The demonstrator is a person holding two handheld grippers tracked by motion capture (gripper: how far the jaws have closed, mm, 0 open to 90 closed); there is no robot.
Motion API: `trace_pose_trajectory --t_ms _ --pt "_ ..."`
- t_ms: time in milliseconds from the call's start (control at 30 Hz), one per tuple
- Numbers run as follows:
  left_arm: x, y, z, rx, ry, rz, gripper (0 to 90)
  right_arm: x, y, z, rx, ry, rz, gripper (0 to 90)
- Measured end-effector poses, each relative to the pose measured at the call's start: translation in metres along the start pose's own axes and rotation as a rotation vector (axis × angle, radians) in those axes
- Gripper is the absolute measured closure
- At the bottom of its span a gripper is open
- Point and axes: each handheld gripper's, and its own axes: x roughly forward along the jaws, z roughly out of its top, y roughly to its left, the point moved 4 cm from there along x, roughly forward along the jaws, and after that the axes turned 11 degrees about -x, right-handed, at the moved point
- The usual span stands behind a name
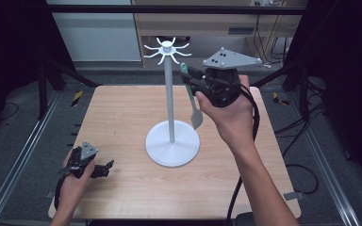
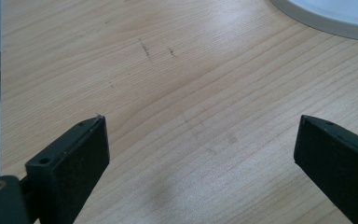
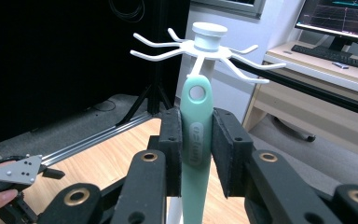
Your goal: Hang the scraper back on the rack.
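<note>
A white hook stand [image 1: 169, 89] rises from a round base [image 1: 172, 143] at the table's middle, with curved hooks [image 3: 186, 46] around its top. My right gripper [image 1: 192, 81] is raised just right of the pole, shut on the handle of a mint-green spatula [image 3: 196, 140] that hangs blade down [image 1: 196, 115]. The handle's hanging hole [image 3: 197, 93] sits just below the hooks. My left gripper [image 1: 104, 169] rests low at the table's near left, open over bare wood [image 2: 196, 126] with nothing between its fingers.
The light wooden table [image 1: 122, 117] has bare room left and right of the stand base [image 2: 335, 18]. Metal rails [image 1: 23, 155] flank it. Behind stand a desk with a keyboard [image 3: 328, 53], a monitor [image 3: 340, 16] and black tripod legs [image 3: 154, 100].
</note>
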Motion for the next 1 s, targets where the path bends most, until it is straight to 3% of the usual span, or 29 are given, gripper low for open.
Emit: trace_pose_trajectory --t_ms 1000 --pt "0.0 0.0 0.0 -0.006 -0.004 -0.001 3.0 0.012 0.002 0.007 -0.002 0.027 -0.009 74.5"
